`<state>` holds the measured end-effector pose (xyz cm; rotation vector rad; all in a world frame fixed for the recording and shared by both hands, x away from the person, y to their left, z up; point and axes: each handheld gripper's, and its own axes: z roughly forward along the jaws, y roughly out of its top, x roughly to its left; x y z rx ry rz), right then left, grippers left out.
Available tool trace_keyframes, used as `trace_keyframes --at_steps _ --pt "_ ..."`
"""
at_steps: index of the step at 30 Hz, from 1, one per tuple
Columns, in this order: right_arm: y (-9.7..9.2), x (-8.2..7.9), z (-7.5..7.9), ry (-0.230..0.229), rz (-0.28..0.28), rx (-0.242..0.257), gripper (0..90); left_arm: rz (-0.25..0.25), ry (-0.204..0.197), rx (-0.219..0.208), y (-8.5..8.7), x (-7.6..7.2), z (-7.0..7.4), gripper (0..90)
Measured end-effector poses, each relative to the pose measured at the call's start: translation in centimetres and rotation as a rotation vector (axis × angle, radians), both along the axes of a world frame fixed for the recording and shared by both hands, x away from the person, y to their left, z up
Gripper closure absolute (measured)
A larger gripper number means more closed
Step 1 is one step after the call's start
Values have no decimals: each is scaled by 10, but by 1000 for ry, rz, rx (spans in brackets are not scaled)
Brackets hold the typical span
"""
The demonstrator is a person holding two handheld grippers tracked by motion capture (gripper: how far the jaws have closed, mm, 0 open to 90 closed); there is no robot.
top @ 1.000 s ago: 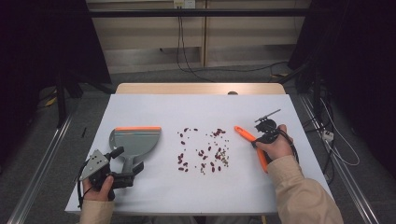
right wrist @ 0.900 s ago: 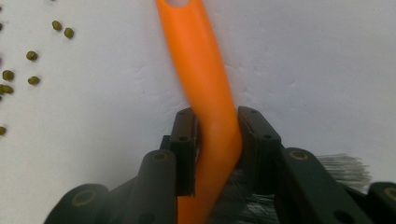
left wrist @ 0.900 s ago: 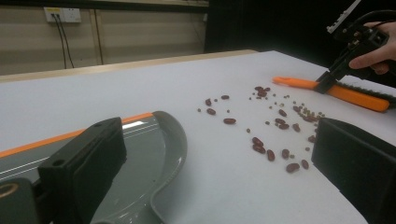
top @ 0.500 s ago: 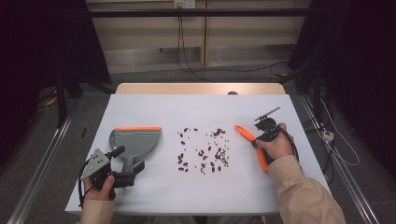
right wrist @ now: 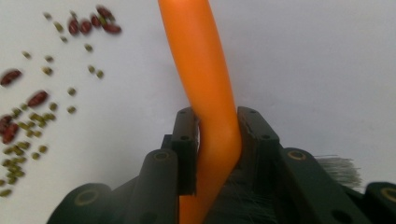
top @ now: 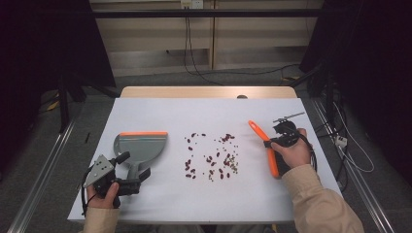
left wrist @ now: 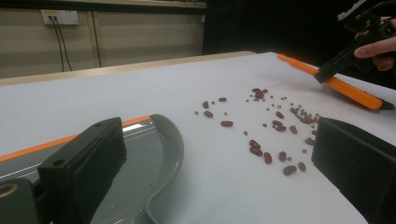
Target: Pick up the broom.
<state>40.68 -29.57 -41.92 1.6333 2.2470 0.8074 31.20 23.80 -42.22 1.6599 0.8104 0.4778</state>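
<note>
Orange plastic hand brush (top: 262, 143) lies at the right of the white surface (top: 204, 119), just beside the scattered red beans and small green lentils (top: 211, 158); its handle sits clamped between the closed jaws of the right tool (right wrist: 217, 135), bristles toward the person. It looks light and stiff, though the smooth handle could slip or swivel, so the curved middle is a sound place to grip. The right hand (top: 291, 153) angles that tool down and inward. The left tool (top: 127, 170) rests low with its jaws apart around the handle of the grey plastic dustpan with an orange lip (top: 140, 145), not yet pressing it.
</note>
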Motion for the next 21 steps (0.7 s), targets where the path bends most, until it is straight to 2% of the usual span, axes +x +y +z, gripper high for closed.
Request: trace_keyframes --at_steps 1,2,3,4,5,11,12,13,17,18,20,21 --pt "0 0 0 0 0 0 700 0 0 0 0 0 0 27" --pt "-3 -6 5 -62 -11 42 700 1 -1 -4 -1 0 0 27" --pt "-3 -6 5 -62 -11 42 700 2 -3 -3 -1 -1 1 27" --pt "-4 -12 8 -123 -23 69 701 3 -3 -2 -1 -1 1 27" --pt "-6 -15 9 -159 -35 87 701 3 -3 1 -1 -1 1 27" --pt "-9 -32 15 -313 -62 159 702 -3 -11 -2 -6 -2 4 27" --pt "-9 -32 15 -313 -62 159 702 -3 -11 -2 -6 -2 4 27" --pt "-10 -38 15 -363 -70 192 702 -4 -10 -8 -6 -2 4 27" --pt "-12 -47 17 -436 -76 232 702 -8 -15 -6 -8 -2 6 27" --pt "-12 -47 17 -436 -76 232 702 -9 -14 -5 -9 -2 6 27" --pt "-12 -52 17 -475 -72 261 703 -7 -14 -11 -11 -1 7 27" --pt "-12 -52 17 -475 -72 261 703 -10 -14 -10 -11 -1 8 27"
